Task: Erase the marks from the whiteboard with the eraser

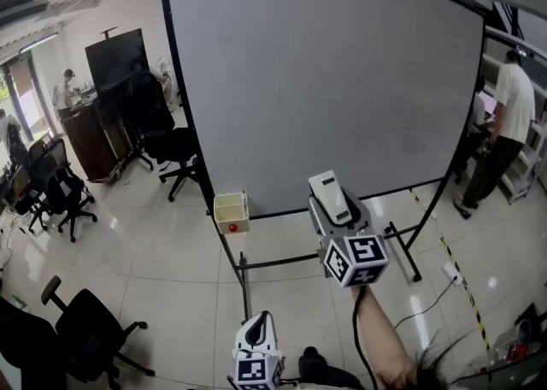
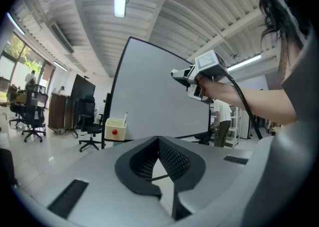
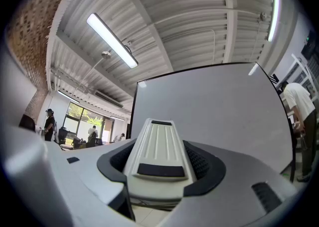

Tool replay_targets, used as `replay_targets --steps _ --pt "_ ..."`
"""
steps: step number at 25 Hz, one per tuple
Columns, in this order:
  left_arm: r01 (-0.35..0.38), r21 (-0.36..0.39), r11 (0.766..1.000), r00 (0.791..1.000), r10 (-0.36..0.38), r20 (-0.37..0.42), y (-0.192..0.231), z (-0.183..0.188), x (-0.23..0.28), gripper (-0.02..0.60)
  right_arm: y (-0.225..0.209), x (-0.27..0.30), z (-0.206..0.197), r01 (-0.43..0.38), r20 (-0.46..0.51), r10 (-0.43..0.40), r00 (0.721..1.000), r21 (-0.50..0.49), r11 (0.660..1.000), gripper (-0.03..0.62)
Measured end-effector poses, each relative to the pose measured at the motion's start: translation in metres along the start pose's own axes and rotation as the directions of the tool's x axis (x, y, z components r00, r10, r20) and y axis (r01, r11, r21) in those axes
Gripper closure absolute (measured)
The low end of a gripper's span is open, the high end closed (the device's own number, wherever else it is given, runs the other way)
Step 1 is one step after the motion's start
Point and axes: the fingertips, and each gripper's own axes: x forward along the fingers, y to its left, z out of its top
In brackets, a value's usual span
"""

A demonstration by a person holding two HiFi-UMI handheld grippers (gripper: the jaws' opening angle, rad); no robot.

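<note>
"While the right gripper is held up, what sits between its jaws?"

"A white ribbed plastic eraser with a dark strip across its near end. The jaws are clamped on its two sides, and it points forward at the large pale grey whiteboard in a black frame."

"Is the eraser on the whiteboard?"

"No. In the right gripper view the whole whiteboard stands ahead of it, apart. In the head view the eraser shows in front of the board's lower edge, right of the middle. The black-and-white marker cube is just below it, and a bare forearm is behind that."

"And the left gripper?"

"Low, near the bottom edge of the head view, well apart from the right one. Its own view shows the black ribbed pads meeting at their tips, with nothing between them."

"Anything else by the board?"

"A small cream box with a red round knob on its front sits at the lower left corner of the frame, above the black metal stand. Black office chairs stand to the left on the glossy pale tiled floor. A person in a white shirt stands off to the right."
</note>
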Motion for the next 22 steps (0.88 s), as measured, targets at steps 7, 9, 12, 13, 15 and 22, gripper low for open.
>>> replay_targets --steps 7,9,12,13,15,22 --pt "-0.058 -0.078 0.995 0.998 0.059 0.011 0.030 0.020 0.066 0.592 -0.055 0.137 0.059 0.082 0.083 -0.075 0.994 -0.090 0.993 0.311" --pt "-0.088 -0.083 0.993 0.996 0.090 0.019 0.042 0.028 0.090 0.592 -0.076 0.174 0.070 0.126 0.100 -0.114 0.988 -0.124 0.984 0.311" --pt "-0.118 -0.077 0.990 0.990 0.123 0.070 0.052 0.050 0.127 0.592 -0.103 0.216 0.075 0.179 0.109 -0.165 0.980 -0.141 0.974 0.310" --pt "-0.127 -0.062 0.990 0.988 0.132 0.084 0.056 0.054 0.136 0.592 -0.108 0.227 0.073 0.192 0.107 -0.178 0.978 -0.146 0.970 0.312" --pt "-0.144 -0.032 0.989 0.984 0.147 0.100 0.068 0.059 0.149 0.592 -0.110 0.244 0.066 0.218 0.099 -0.203 0.974 -0.171 0.961 0.312" --pt "-0.151 -0.033 0.988 0.983 0.153 0.102 0.096 0.071 0.177 0.592 -0.096 0.257 0.058 0.337 0.136 -0.310 0.941 -0.305 0.891 0.312"
